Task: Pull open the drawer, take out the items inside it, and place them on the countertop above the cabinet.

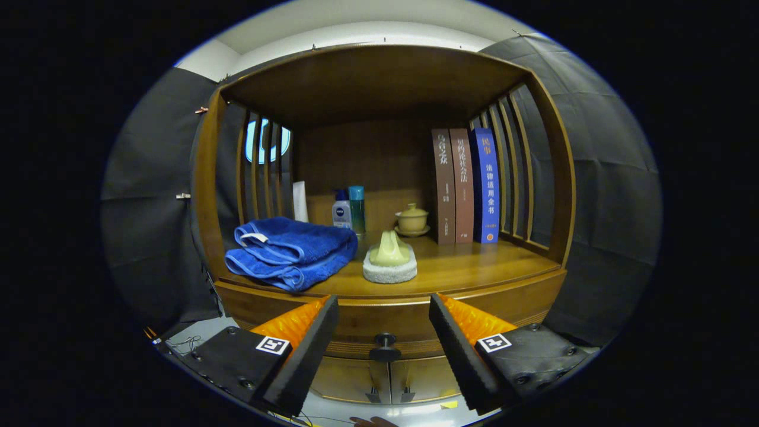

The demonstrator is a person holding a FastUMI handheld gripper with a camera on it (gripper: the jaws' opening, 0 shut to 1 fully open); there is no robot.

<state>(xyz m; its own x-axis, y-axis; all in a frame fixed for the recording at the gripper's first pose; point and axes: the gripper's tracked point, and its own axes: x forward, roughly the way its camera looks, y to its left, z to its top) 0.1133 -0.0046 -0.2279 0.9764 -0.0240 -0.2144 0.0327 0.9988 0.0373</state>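
Observation:
A wooden cabinet stands ahead of me, its countertop (pixel 474 261) at about the height of my fingertips. Below the counter's front edge the drawer front (pixel 391 323) is closed. Its dark round knob (pixel 385 341) sits just ahead of my gripper (pixel 384 303), centred in the gap between the fingers. The gripper is open, with the two black foam pads (pixel 314 344) spread wide and nothing between them. On the counter lie a folded blue towel (pixel 290 252) on the left and a pale green brush on a white sponge (pixel 389 258) in the middle.
At the back of the counter stand two bottles (pixel 350 207), a white tube (pixel 300 201), a lidded yellow teacup (pixel 412 219) and three upright books (pixel 465 187). Slatted side walls and a roof enclose the shelf. Two cabinet doors (pixel 388 379) hang below the drawer.

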